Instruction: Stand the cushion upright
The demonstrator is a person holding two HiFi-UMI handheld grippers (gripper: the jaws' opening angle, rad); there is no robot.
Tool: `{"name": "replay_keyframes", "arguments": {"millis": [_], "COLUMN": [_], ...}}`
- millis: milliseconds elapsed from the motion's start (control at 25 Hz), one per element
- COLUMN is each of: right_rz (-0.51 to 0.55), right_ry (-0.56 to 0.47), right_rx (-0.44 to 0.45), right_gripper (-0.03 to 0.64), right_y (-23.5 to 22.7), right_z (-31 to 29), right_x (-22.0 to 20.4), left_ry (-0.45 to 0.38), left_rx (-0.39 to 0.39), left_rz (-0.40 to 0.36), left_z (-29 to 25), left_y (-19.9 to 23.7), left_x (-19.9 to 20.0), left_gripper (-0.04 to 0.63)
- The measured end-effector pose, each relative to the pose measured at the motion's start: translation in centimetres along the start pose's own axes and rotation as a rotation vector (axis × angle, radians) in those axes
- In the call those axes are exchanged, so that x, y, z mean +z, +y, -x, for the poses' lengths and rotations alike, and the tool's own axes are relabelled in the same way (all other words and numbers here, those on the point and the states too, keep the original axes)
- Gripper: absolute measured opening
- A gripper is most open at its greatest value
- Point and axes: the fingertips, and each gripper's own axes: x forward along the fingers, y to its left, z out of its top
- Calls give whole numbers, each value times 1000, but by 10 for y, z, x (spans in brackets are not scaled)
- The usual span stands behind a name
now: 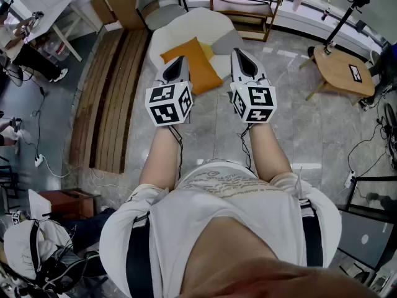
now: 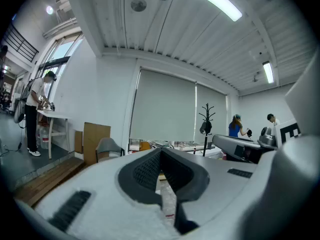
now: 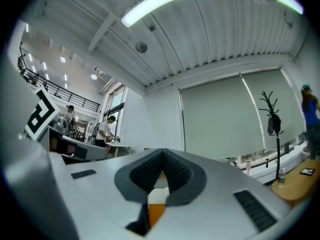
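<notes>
You are poising the closed, empty left gripper (image 1: 178, 64) and right gripper (image 1: 241, 59) flanking the orange square fabric cushion (image 1: 198, 66), seemingly readying to upend it.

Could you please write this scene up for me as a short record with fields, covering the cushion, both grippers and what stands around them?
cushion: orange, lying on the white seat, not upright
left gripper: jaws together, nothing between them; over the cushion's left edge in the head view
right gripper: jaws together, nothing between them; just right of the cushion
contact: no grip on the cushion
surroundings: wooden table at right, wooden planks on the floor at left
task state: not yet done
</notes>
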Motion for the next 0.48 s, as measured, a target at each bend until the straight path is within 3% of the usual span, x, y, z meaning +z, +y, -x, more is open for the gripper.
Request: {"name": "replay_keyframes", "arguments": {"millis": [480], "right_rz": [-36], "right_ry": [40], "right_rx": [1], "right_gripper": [28], "right_y": [-2], "right_z": [-4], "right_x": [-13], "left_ry": [12], "left_rx": [-3], "left_rz": [-23], "left_z": [-1], "left_y": [-5], "left_x": [-4], "left_gripper": [20]}}
